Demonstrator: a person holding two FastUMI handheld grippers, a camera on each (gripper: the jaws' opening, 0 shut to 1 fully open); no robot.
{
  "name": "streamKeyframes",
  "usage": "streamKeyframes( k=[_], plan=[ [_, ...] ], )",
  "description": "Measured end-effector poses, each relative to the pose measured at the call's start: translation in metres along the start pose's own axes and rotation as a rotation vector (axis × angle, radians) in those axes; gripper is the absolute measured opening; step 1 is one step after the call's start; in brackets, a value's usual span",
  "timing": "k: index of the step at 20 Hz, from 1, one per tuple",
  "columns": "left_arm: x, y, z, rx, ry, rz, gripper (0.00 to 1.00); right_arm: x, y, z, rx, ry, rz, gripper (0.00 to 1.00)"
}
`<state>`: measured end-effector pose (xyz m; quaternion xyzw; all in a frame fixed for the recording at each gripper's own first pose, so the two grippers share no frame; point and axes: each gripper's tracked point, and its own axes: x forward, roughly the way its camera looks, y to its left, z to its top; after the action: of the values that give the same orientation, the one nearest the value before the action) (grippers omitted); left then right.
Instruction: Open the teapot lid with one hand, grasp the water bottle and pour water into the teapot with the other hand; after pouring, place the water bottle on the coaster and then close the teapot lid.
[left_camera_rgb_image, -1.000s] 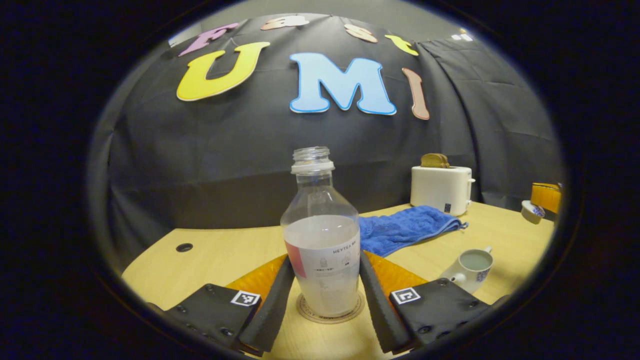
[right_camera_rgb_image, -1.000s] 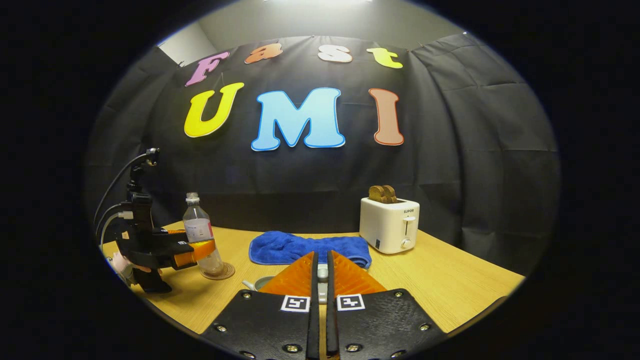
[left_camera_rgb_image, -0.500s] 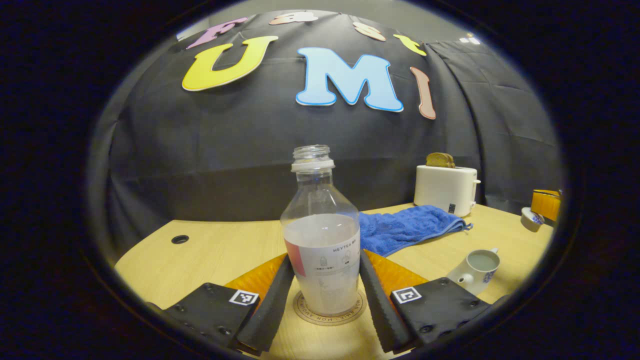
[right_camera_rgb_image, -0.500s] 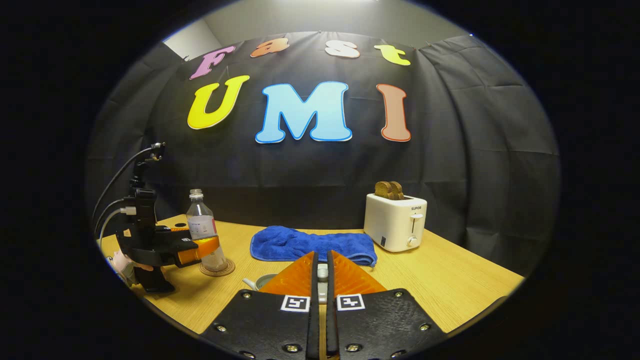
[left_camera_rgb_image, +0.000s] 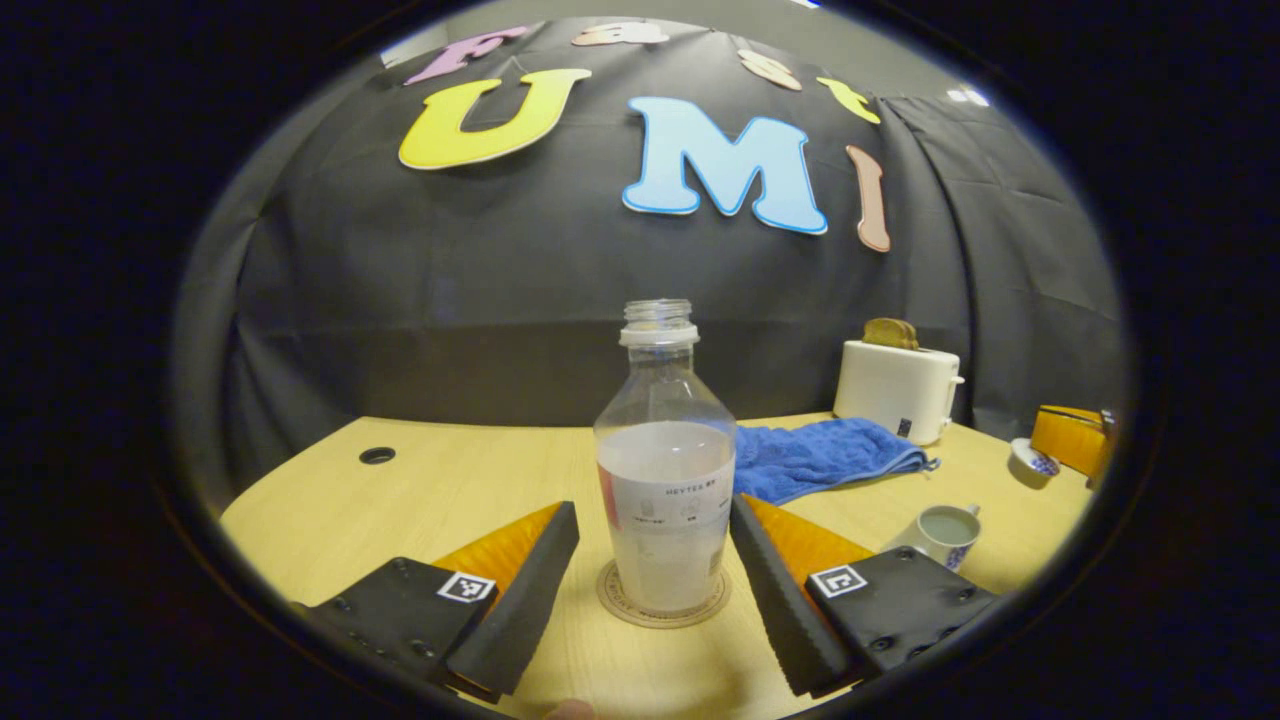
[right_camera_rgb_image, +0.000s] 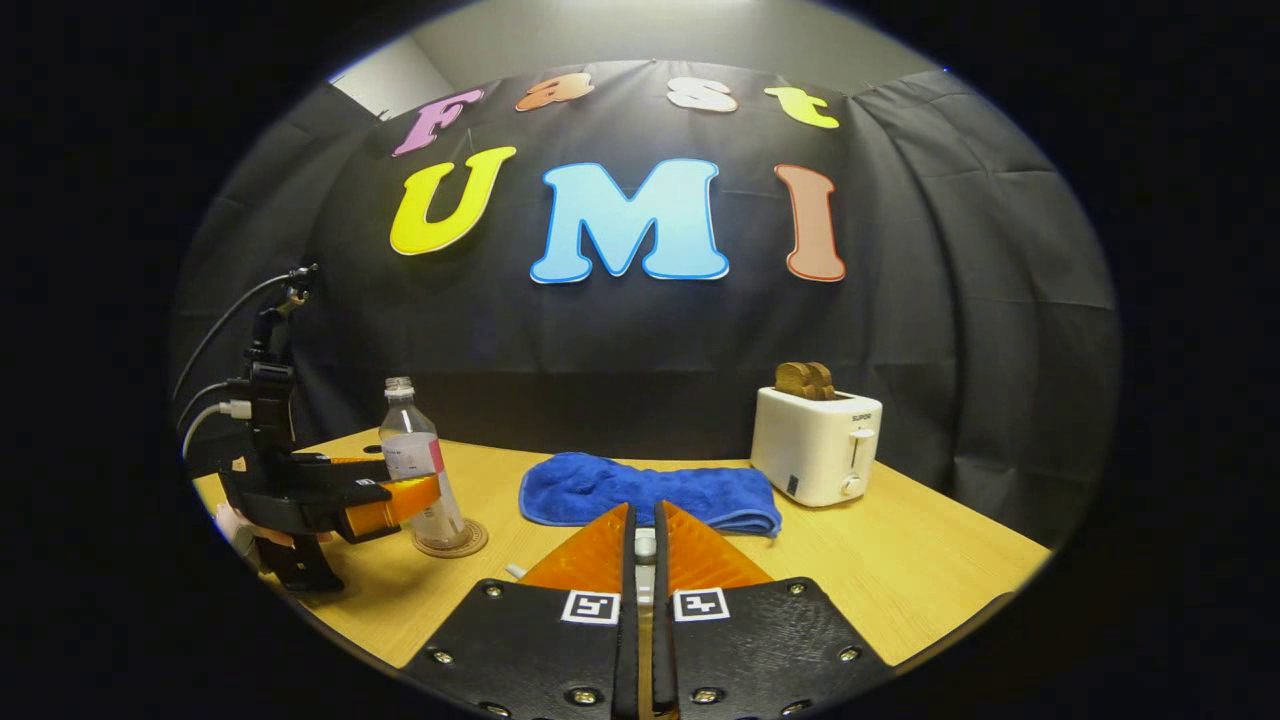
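Left gripper view: your left gripper (left_camera_rgb_image: 650, 560) stands spread wide, one finger on each side of the bottle (left_camera_rgb_image: 665, 470) and neither touching it. The bottle is upright and uncapped, partly filled with cloudy water, seated on the round coaster (left_camera_rgb_image: 662, 607) on the table (left_camera_rgb_image: 420, 490). Right of the bottle and just behind it lies a blue towel (left_camera_rgb_image: 815, 457); farther right of the bottle, at the back, sits a white toaster (left_camera_rgb_image: 898, 378) with bread in its slots. Right of the bottle and nearer you is the teapot (left_camera_rgb_image: 940, 532), lid off, pale liquid visible inside. At the far right of the bottle your right gripper (left_camera_rgb_image: 1068, 438) shows at the frame edge with the lid (left_camera_rgb_image: 1030, 459) at its tip; the grip itself is too small to tell there. Right gripper view: your right gripper (right_camera_rgb_image: 645, 545) has its fingers drawn nearly together, with a small pale piece between the tips that looks like the lid knob (right_camera_rgb_image: 646, 546); I take it as clamped on the lid. The bottle (right_camera_rgb_image: 418, 478) stands left of those fingers on its coaster (right_camera_rgb_image: 450, 541), with the left gripper (right_camera_rgb_image: 400, 500) level with its lower half. The towel (right_camera_rgb_image: 650, 492) lies right of the bottle, the toaster (right_camera_rgb_image: 817, 445) farther right. A sliver of the teapot (right_camera_rgb_image: 517, 571) peeks out just left of your fingers, right of the bottle.
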<state>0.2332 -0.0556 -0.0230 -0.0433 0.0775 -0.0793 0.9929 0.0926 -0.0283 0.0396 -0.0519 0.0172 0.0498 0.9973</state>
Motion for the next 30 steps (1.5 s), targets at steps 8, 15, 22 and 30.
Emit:
streamKeyframes(
  k=[8, 15, 22, 30],
  plan=[
    [-0.027, -0.008, 0.007, 0.017, -0.026, -0.024, 1.00, 0.026, 0.030, -0.023, 0.050, 0.066, 0.076, 0.05],
    [-0.037, -0.012, 0.005, 0.006, -0.036, -0.036, 1.00, 0.037, 0.038, -0.035, 0.034, 0.094, 0.084, 0.05],
    [-0.055, -0.018, 0.002, 0.022, -0.047, -0.030, 1.00, 0.040, 0.034, -0.042, 0.041, 0.112, 0.077, 0.05],
    [-0.075, -0.018, 0.013, 0.028, -0.089, -0.004, 1.00, 0.039, 0.035, -0.052, 0.047, 0.136, 0.071, 0.05]
  ],
)
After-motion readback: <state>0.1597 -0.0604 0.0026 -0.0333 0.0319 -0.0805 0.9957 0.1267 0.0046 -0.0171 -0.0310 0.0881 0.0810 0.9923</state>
